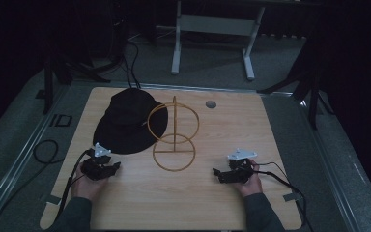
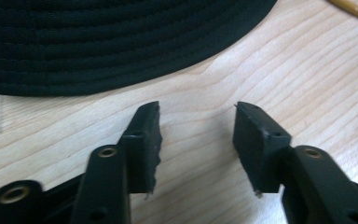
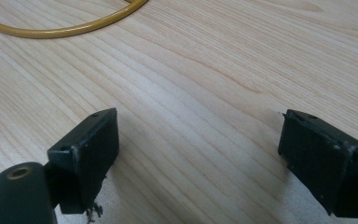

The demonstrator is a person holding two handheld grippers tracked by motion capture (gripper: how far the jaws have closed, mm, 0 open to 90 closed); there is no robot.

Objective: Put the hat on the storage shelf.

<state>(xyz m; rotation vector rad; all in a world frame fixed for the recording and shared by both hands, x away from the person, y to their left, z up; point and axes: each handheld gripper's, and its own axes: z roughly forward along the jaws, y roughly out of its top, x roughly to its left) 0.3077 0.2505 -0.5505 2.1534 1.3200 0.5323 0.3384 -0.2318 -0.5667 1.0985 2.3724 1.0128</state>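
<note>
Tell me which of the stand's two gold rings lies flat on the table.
The lower ring, nearer the person, lies flat on the wooden table as the base; the upper ring stands upright on the post beside the black hat.

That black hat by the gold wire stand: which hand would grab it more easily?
Probably the left. The left tongs sit just short of the black hat, open, its brim right ahead in the left gripper view. The right tongs are across the table, beyond the stand.

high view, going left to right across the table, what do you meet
left claw → black hat → gold wire stand → right claw, with the small grey disc farther back near the table's far edge.
</note>
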